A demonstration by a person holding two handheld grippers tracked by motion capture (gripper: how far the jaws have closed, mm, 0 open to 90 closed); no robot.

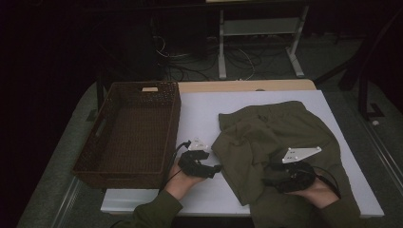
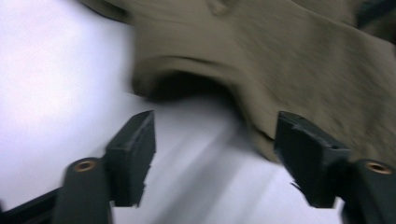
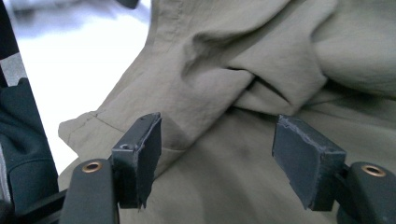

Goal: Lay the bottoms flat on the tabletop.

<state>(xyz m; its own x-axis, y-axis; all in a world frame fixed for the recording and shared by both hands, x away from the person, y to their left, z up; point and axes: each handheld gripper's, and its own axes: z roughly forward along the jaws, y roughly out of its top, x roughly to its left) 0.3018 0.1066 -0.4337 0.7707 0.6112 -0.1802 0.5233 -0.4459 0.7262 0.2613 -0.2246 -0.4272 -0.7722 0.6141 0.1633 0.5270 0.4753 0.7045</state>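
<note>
On the right half of the worktop (image 1: 199, 107) lies the crumpled olive garment (image 1: 275, 137), reaching its near edge. Both the left gripper (image 1: 215, 169) and right gripper (image 1: 266, 180) have spread jaws, pinching nothing. A shallow bite may catch one loose fold, which could slip out.

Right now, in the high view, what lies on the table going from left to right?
Basket → left hand-held gripper → olive garment → right hand-held gripper, which sits over the garment's near right part.
</note>
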